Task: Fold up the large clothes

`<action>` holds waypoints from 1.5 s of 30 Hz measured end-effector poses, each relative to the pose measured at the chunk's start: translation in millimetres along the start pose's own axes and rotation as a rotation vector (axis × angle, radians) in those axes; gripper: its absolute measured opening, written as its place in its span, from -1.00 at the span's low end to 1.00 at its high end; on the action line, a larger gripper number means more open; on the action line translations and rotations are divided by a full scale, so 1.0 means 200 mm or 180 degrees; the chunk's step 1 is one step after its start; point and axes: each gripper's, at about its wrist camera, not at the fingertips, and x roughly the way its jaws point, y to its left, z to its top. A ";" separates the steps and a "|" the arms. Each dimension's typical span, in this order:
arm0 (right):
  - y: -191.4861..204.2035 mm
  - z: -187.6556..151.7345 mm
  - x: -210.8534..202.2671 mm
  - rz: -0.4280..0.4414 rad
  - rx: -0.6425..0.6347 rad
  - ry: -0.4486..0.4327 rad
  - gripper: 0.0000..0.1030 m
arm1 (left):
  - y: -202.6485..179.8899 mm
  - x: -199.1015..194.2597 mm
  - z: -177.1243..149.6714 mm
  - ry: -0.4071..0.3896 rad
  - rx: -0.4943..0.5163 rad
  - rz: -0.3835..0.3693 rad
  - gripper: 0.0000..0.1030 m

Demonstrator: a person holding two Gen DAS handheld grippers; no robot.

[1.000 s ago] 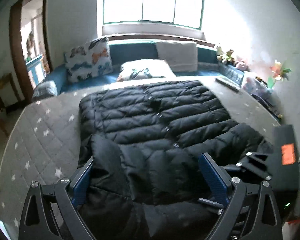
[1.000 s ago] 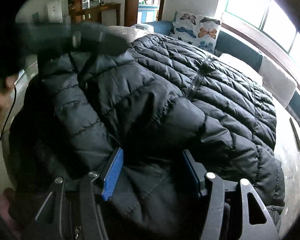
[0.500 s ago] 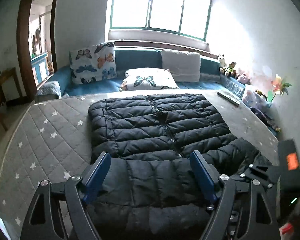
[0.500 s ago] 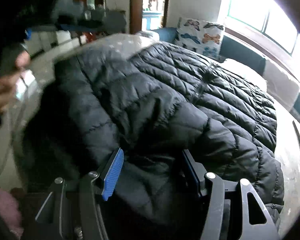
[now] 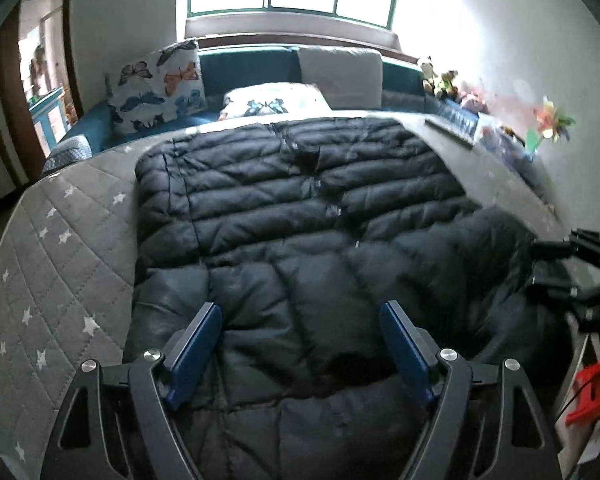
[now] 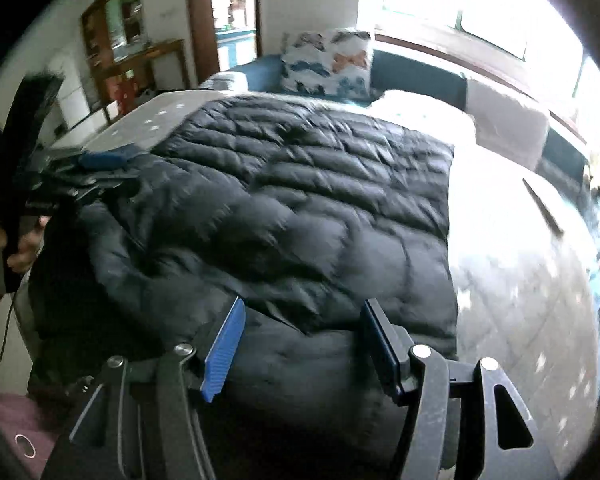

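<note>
A large black quilted puffer jacket (image 5: 296, 216) lies spread on the grey star-patterned mat (image 5: 60, 248), zipper up, its near end bunched in folds. My left gripper (image 5: 300, 320) is open, its blue pads wide apart above the jacket's near end. My right gripper (image 6: 300, 320) is open too, over the jacket (image 6: 320, 200) at its near right part. The right gripper shows at the right edge of the left wrist view (image 5: 572, 272); the left gripper shows at the left of the right wrist view (image 6: 92, 176).
A blue sofa (image 5: 244, 72) with butterfly pillows (image 5: 160, 88) and a grey cushion (image 5: 340, 76) lies behind the mat under a window. A remote (image 5: 448, 132), toys and a paper flower (image 5: 548, 124) line the right wall. A doorway (image 5: 40, 92) is at the left.
Both grippers have moved with the view shifting over the jacket; the sleeve fold near the right gripper now lies flatter across the jacket. Both stay open.
</note>
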 end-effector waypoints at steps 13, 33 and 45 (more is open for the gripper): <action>-0.05 -0.16 0.07 0.0092 0.0254 -0.0160 0.33 | -0.04 0.06 -0.11 0.0058 0.0267 0.0193 0.72; 0.32 -0.62 -0.31 -0.0042 -0.0376 0.0111 0.32 | -0.37 -0.44 -0.77 0.0617 0.0505 -0.0456 0.72; 0.45 -0.80 -0.23 -0.0171 -0.0876 0.0225 0.32 | -0.40 -0.34 -0.91 0.1093 0.0221 -0.0674 0.73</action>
